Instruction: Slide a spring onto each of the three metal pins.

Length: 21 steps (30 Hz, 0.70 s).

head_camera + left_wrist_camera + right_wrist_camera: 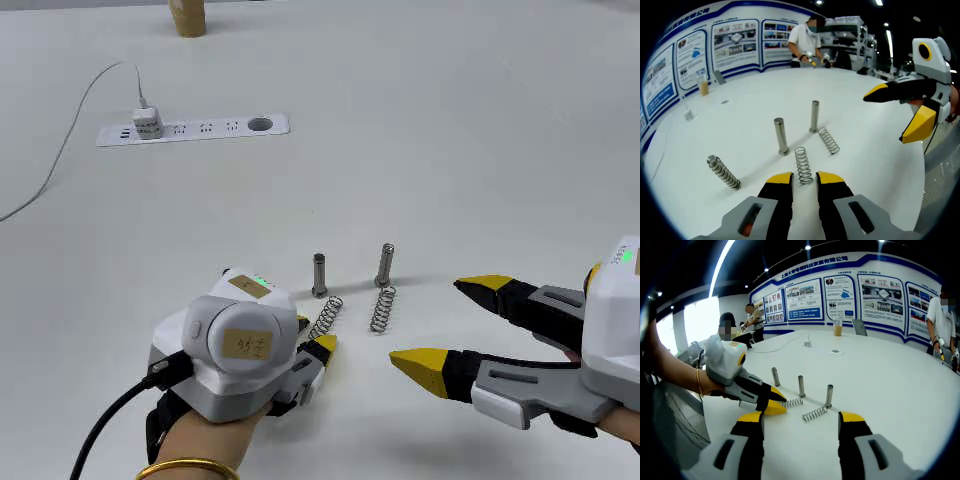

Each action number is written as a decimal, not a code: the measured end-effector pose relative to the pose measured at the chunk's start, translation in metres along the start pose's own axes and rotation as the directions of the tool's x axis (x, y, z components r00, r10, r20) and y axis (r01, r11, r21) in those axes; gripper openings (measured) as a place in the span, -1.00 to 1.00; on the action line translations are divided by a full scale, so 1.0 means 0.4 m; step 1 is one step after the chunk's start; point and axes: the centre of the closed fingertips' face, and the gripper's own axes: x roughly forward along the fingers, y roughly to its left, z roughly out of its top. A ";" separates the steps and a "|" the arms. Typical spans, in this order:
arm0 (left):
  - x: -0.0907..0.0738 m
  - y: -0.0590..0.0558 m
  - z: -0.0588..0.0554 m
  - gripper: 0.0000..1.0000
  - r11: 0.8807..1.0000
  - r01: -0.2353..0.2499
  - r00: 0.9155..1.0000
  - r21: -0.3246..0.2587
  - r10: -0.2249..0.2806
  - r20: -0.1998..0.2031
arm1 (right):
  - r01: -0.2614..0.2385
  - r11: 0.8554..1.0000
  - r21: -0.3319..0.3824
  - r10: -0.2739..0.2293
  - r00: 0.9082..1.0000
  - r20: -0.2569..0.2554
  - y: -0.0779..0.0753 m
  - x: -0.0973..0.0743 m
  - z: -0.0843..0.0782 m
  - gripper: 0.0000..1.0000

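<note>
Two bare metal pins [319,275] [385,265] stand upright on the white table [450,150]. A loose spring [383,308] lies just in front of the right pin. Another spring [326,316] lies slanted before the left pin, and my left gripper [313,335] is shut on its near end, the coil [802,165] running out between the yellow tips. In the left gripper view a third pin [724,172] wears a spring and leans to the left. My right gripper [437,322] hovers wide open to the right of the pins, nothing between its jaws.
A white power strip [195,128] with a charger and a cable sits far back on the left, and a tan cup [187,17] stands at the far edge. A person [805,42] stands beyond the table.
</note>
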 end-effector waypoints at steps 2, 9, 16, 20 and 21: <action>0.001 -0.001 0.000 -0.64 1.000 0.002 1.000 0.006 -0.002 -0.001 | 0.005 1.000 -0.002 -0.005 1.000 -0.001 -0.002 0.000 -0.001 0.21; 0.001 -0.001 0.003 -0.73 1.000 0.002 1.000 0.021 -0.002 -0.007 | 0.015 1.000 0.012 -0.015 1.000 -0.001 -0.005 0.001 -0.004 0.20; 0.002 0.001 0.002 -0.77 1.000 -0.001 1.000 0.026 0.001 -0.007 | 0.026 1.000 0.016 -0.026 1.000 -0.009 -0.010 0.002 -0.010 0.19; 0.000 0.001 0.001 -0.78 1.000 0.001 1.000 0.021 -0.001 -0.008 | 0.031 0.999 0.025 -0.031 1.000 -0.003 -0.015 -0.001 -0.005 0.18; -0.001 0.000 0.000 -0.78 1.000 0.002 1.000 0.021 -0.002 -0.009 | 0.034 0.999 0.030 -0.034 0.999 0.000 -0.016 -0.002 -0.003 0.18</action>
